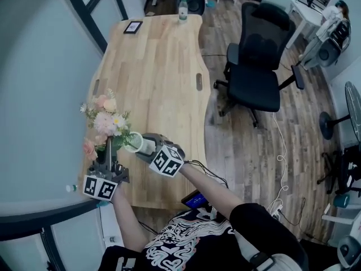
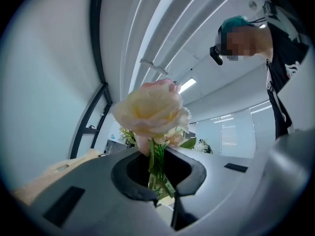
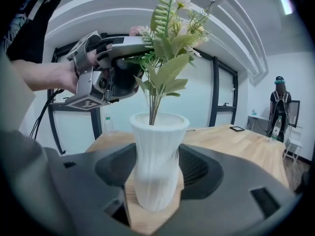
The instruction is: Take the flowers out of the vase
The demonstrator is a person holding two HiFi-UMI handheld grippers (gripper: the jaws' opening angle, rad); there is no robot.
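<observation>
A white ribbed vase (image 3: pixel 156 156) stands on the wooden table (image 1: pixel 158 78) near its front left corner. My right gripper (image 3: pixel 156 181) is shut on the vase, one jaw against each side of it. In the head view the vase (image 1: pixel 134 141) sits at the tips of the right gripper (image 1: pixel 146 147). A bunch of pink and cream flowers (image 1: pixel 104 120) with green leaves (image 3: pixel 170 48) rises from it, and the stems still reach into its mouth. My left gripper (image 2: pixel 158 178) is shut on the green stems just below a cream rose (image 2: pixel 150 109). The left gripper (image 3: pixel 110 77) is level with the leaves, above the vase.
A black office chair (image 1: pixel 256 61) stands right of the table. At the table's far end are a small dark frame (image 1: pixel 133 27) and a bottle (image 1: pixel 182 10). A phone (image 1: pixel 194 199) lies by the front edge. A glass wall runs along the left. A person (image 3: pixel 279 102) stands far off.
</observation>
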